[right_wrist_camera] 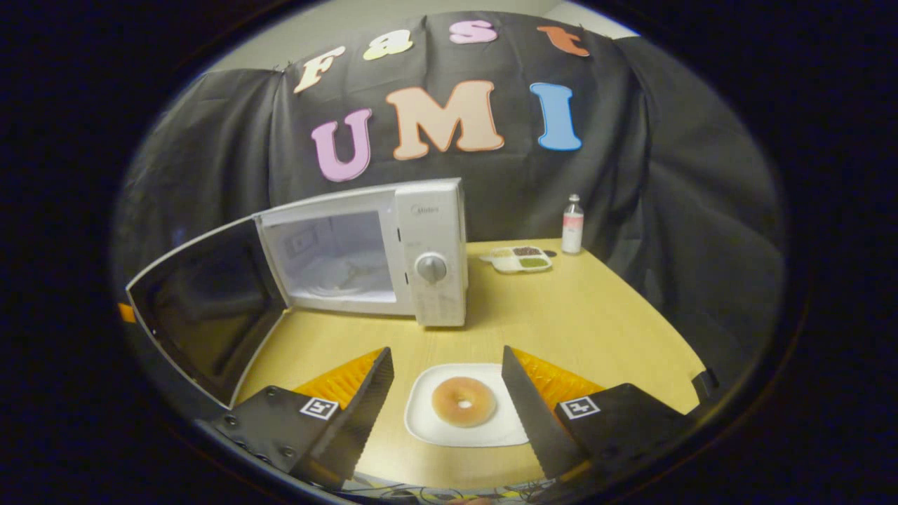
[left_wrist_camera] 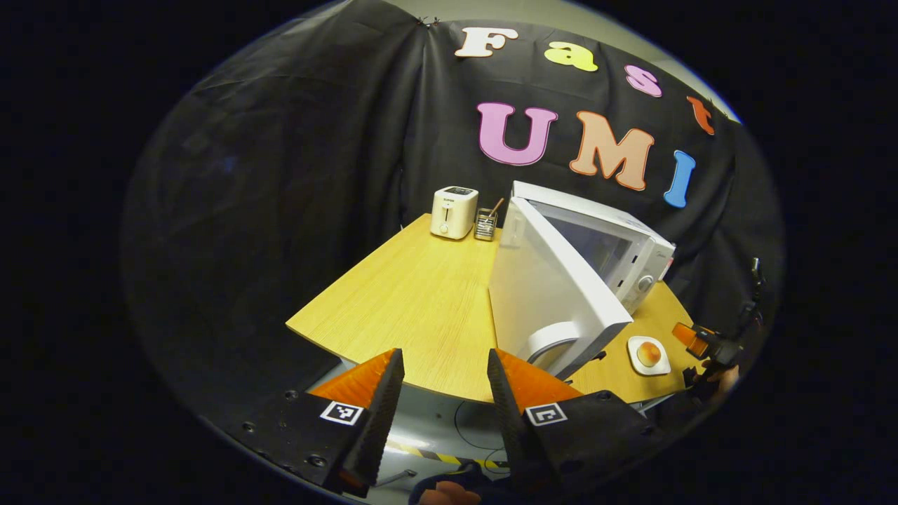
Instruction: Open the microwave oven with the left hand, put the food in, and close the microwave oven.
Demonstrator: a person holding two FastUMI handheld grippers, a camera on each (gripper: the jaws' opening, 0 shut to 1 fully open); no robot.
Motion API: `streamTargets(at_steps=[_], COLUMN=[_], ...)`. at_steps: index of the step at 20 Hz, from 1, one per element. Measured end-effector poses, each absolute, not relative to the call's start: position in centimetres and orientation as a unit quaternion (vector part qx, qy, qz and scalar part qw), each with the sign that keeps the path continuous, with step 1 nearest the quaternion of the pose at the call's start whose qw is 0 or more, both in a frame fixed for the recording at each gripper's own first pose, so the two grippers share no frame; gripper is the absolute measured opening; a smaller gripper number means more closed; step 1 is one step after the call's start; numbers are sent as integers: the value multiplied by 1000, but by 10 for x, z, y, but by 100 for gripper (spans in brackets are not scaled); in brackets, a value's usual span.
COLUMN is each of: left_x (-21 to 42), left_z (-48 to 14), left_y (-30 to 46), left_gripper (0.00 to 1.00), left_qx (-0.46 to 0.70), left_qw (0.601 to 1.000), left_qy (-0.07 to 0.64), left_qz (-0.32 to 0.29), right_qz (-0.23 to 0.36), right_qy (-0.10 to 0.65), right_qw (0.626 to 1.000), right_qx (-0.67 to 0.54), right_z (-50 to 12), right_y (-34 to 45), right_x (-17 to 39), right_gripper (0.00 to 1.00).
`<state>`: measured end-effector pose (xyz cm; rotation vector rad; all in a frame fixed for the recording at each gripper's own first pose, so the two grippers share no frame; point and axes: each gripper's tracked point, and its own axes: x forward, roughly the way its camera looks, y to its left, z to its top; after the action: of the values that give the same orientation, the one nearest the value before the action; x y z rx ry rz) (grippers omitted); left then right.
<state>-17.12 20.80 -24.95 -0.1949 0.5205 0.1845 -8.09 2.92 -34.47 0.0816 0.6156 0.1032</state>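
We hold the left gripper (left_wrist_camera: 443,393) back from the wooden table's (left_wrist_camera: 414,301) near edge, fingers spread wide with nothing between them, aimed toward the microwave (right_wrist_camera: 393,252), whose door (left_wrist_camera: 547,294) stands swung open. In the right gripper view, our right gripper (right_wrist_camera: 447,403) hovers low over the table, fingers wide apart on either side of the white plate (right_wrist_camera: 428,421) without touching it. The doughnut (right_wrist_camera: 464,401) lies on that plate, just in front of the microwave's control panel.
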Motion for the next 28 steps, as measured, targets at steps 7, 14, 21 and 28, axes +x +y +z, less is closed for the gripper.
streamTargets(at_steps=[7,14,21,28], left_x=[-157,-137,-98,-65], left_z=[-214,-144,-56,-12], left_y=[194,183,161,119], left_gripper=[69,69,63,98], left_qx=[-42,-21,-32,-40], left_qw=[970,985,998,999], left_qy=[231,160,43,-22], left_qz=[67,57,45,8], right_qz=[52,64,52,48], right_qy=[365,391,403,402], right_qw=[930,918,914,915], right_qx=[-1,-13,-21,-5], right_z=[-409,-438,-454,-456], right_y=[19,25,21,24], right_x=[-76,-74,-78,-74], right_gripper=[97,98,98,86])
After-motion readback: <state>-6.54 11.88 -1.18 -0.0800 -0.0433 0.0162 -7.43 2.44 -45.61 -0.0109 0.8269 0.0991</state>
